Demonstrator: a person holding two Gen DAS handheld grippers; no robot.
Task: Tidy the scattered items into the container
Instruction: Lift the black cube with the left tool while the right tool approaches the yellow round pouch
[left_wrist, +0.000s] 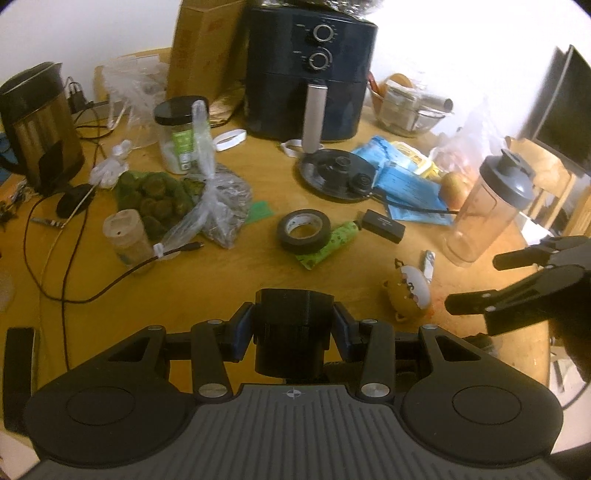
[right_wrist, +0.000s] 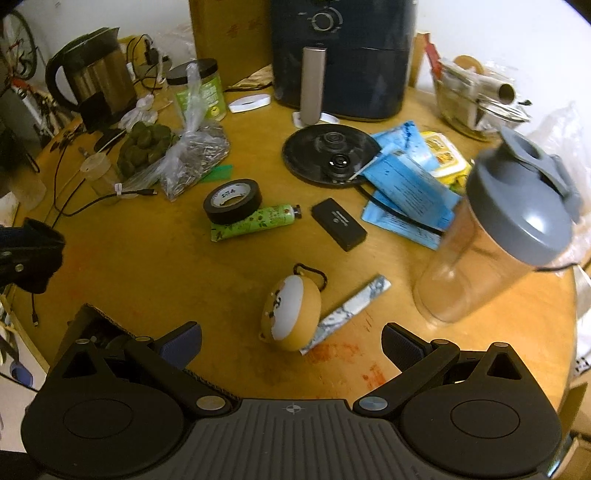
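My left gripper (left_wrist: 291, 330) is shut on a black cylindrical part (left_wrist: 291, 325), held above the wooden table's near side. My right gripper (right_wrist: 291, 341) is open and empty, just in front of a yellow round pouch (right_wrist: 290, 314) and a thin marbled stick (right_wrist: 351, 314). A black tape roll (right_wrist: 232, 200) rests on a green tube (right_wrist: 255, 223); a black flat box (right_wrist: 338, 229) lies to their right. An open cardboard box (right_wrist: 92, 317) sits at the table's near left edge, partly behind my right gripper. The right gripper also shows in the left wrist view (left_wrist: 476, 280).
A clear shaker bottle with grey lid (right_wrist: 498, 229) stands at the right. A dark air fryer (right_wrist: 343, 55), kettle (right_wrist: 96, 77), kettle base (right_wrist: 328, 155), blue packets (right_wrist: 406, 184), jar (right_wrist: 201, 88), bagged items (right_wrist: 192, 155), cables (right_wrist: 92, 199) and a glass bowl (right_wrist: 476, 99) crowd the far table.
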